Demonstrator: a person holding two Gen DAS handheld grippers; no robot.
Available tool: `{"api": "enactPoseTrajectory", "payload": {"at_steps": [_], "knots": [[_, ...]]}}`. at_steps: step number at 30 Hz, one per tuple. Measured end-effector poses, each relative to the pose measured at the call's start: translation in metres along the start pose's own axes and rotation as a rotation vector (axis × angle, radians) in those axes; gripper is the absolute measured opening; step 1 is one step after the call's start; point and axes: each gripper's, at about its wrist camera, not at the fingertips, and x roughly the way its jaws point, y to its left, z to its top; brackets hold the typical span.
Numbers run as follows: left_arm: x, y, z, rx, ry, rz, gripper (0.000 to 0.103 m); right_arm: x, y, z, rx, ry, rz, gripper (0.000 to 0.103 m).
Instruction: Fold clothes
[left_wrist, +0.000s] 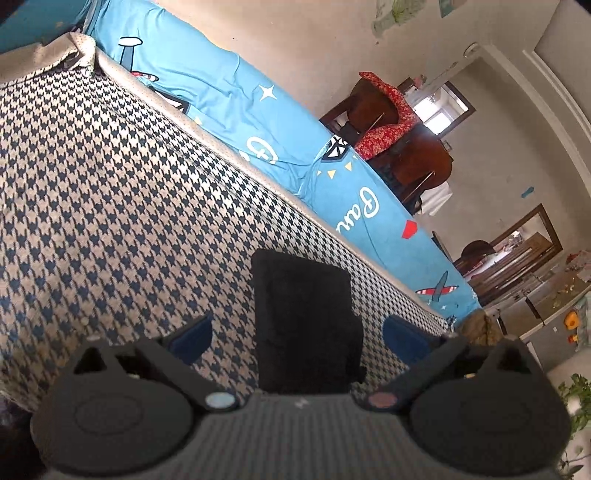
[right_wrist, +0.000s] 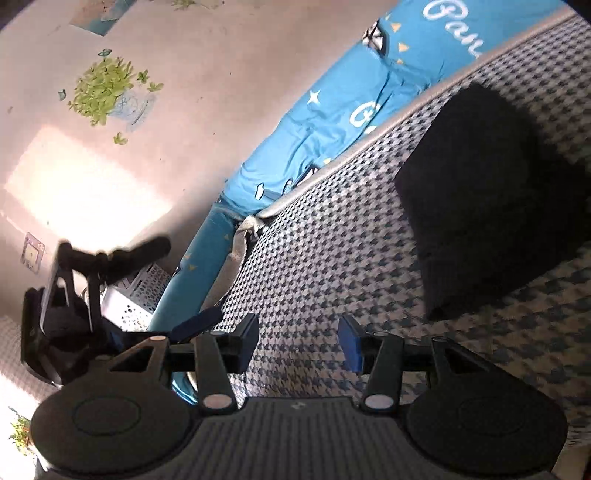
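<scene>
Here the folded black garment (left_wrist: 304, 325) lies flat on the navy-and-cream houndstooth cover (left_wrist: 110, 177), near its piped edge by the bright blue printed sheet (left_wrist: 236, 96). My left gripper (left_wrist: 297, 338) hangs tilted above it, fingers spread wide and empty; its near end is hidden behind my body. My right gripper (right_wrist: 299, 343) stands partly open beside it, gripping nothing. A white perforated basket (right_wrist: 138, 295) is half hidden; its contents are unclear.

A folded black fabric garment (right_wrist: 491, 199) lies on the blue-and-cream houndstooth mattress (right_wrist: 332, 243). Nearer than it, the right gripper (right_wrist: 299, 345) hovers, fingers apart and seemingly empty; a bright blue printed sheet (right_wrist: 332, 122) lies beyond.
</scene>
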Motion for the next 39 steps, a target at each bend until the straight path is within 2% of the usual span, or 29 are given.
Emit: {"api": "enactPoseTrajectory", "payload": {"at_steps": [7, 12, 16, 19, 21, 24, 27, 33, 39], "knots": [[-0.021, -0.008, 0.005, 0.04, -0.015, -0.007, 0.103, -0.083, 0.009, 0.042, -0.066, -0.203, -0.134, 0.049], [-0.035, -0.017, 0.014, 0.087, -0.024, -0.006, 0.103, -0.149, 0.024, 0.074, -0.106, -0.393, -0.276, 0.051], [-0.046, -0.022, 0.027, 0.128, -0.032, -0.009, 0.103, -0.188, 0.039, 0.091, -0.135, -0.55, -0.403, 0.059], [-0.055, -0.022, 0.035, 0.138, -0.042, -0.008, 0.103, -0.209, 0.046, 0.099, -0.151, -0.616, -0.499, 0.06], [-0.059, -0.022, 0.039, 0.143, -0.049, -0.008, 0.103, -0.214, 0.047, 0.104, -0.149, -0.616, -0.565, 0.061], [-0.062, -0.022, 0.041, 0.154, -0.05, -0.01, 0.103, -0.215, 0.041, 0.105, -0.123, -0.597, -0.581, 0.062], [-0.054, -0.023, 0.034, 0.173, -0.024, -0.005, 0.103, -0.202, 0.032, 0.1, -0.103, -0.539, -0.591, 0.066], [-0.005, -0.023, 0.009, 0.227, 0.073, 0.036, 0.103, -0.144, 0.005, 0.084, -0.147, -0.349, -0.588, 0.067], [0.051, -0.015, -0.012, 0.226, 0.16, 0.037, 0.103, -0.095, -0.022, 0.071, -0.217, -0.238, -0.556, 0.063]]}}
